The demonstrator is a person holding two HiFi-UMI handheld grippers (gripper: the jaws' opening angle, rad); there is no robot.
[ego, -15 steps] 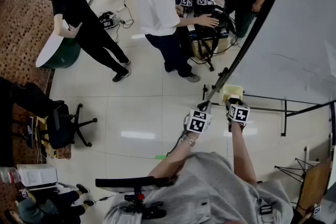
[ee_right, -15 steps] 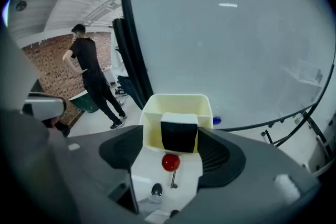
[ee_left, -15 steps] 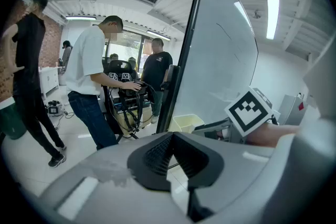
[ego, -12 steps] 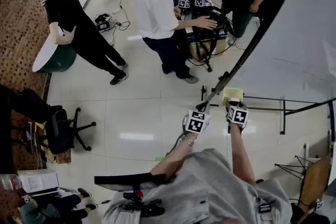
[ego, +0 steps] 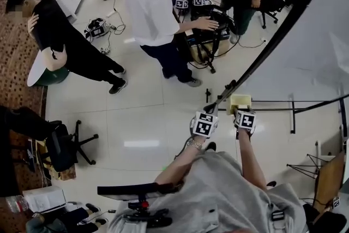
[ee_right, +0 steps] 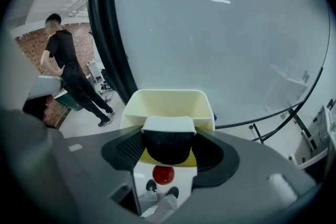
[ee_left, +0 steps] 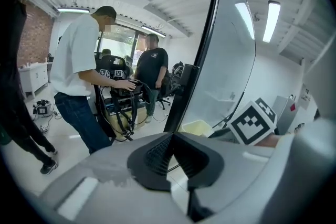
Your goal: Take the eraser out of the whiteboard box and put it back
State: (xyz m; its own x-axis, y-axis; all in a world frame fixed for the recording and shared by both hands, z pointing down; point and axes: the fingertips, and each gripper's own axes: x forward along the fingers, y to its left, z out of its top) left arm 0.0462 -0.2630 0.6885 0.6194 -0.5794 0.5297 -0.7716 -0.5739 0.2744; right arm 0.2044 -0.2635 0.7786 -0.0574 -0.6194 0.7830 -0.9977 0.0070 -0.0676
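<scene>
The eraser (ee_right: 167, 140), white on top with a black felt body, sits between the jaws of my right gripper (ee_right: 168, 147), which is shut on its sides. It hangs just in front of and over the pale yellow box (ee_right: 169, 105) fixed at the whiteboard's (ee_right: 210, 34) lower edge. In the head view the right gripper (ego: 241, 112) is at the box (ego: 240, 101), and the left gripper (ego: 211, 112) is close to its left by the board's black frame. The left gripper (ee_left: 173, 136) has its pads meeting with nothing between them. The box (ee_left: 195, 127) lies ahead of it.
The whiteboard (ego: 305, 41) on its black stand fills the right. A red round thing (ee_right: 163, 174) and my shoes show below the jaws. Three people stand around a black equipment cart (ego: 210, 35) at the back. An office chair (ego: 65, 144) is at the left.
The head view has swung, so the people and the floor have shifted up and left. Both grippers stay by the box, the right one a touch closer to it.
</scene>
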